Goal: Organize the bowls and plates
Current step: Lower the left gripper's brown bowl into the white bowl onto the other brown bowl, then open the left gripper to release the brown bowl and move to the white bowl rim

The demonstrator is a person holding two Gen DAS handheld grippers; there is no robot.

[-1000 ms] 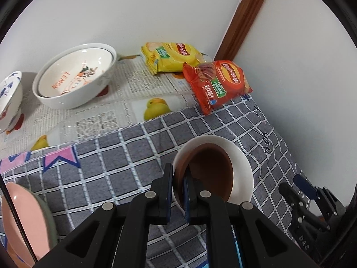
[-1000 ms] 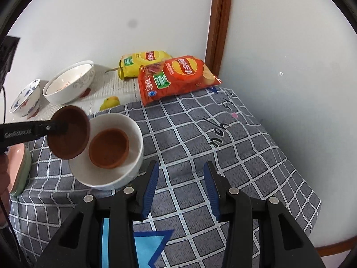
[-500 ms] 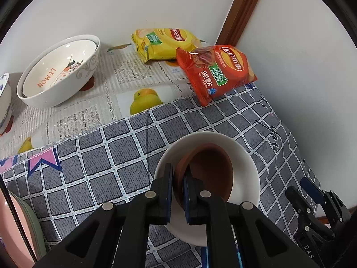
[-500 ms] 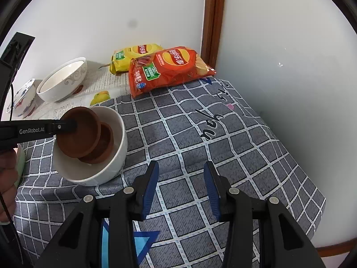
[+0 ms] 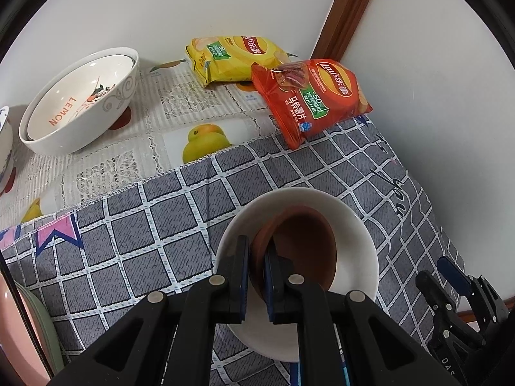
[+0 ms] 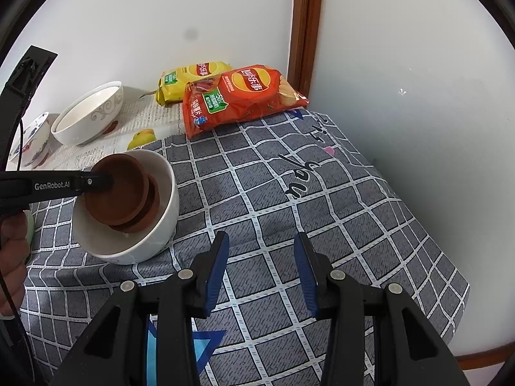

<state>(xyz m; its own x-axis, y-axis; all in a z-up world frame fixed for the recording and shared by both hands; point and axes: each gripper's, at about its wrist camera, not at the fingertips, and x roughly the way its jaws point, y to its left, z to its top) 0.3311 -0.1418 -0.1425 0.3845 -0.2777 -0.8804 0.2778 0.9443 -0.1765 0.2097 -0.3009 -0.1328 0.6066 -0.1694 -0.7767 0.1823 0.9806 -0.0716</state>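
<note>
Left gripper (image 5: 256,268) pinches saucer (image 5: 309,251) rim.

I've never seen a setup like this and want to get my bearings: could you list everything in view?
brown dish: two, brown, stacked in the white bowl, upper one tilted
white bowl: one, white, on the checked cloth
checked cloth: one, grey, over the table
LEMON bowl: one, white, nested in a plain white bowl, far left
blue-patterned bowl: one, far left
crisp bag: two, red and yellow, by the wall
plates: pink and green, left edge
hand: one, left edge
left gripper: shut on upper dish
right gripper: open, empty
</note>
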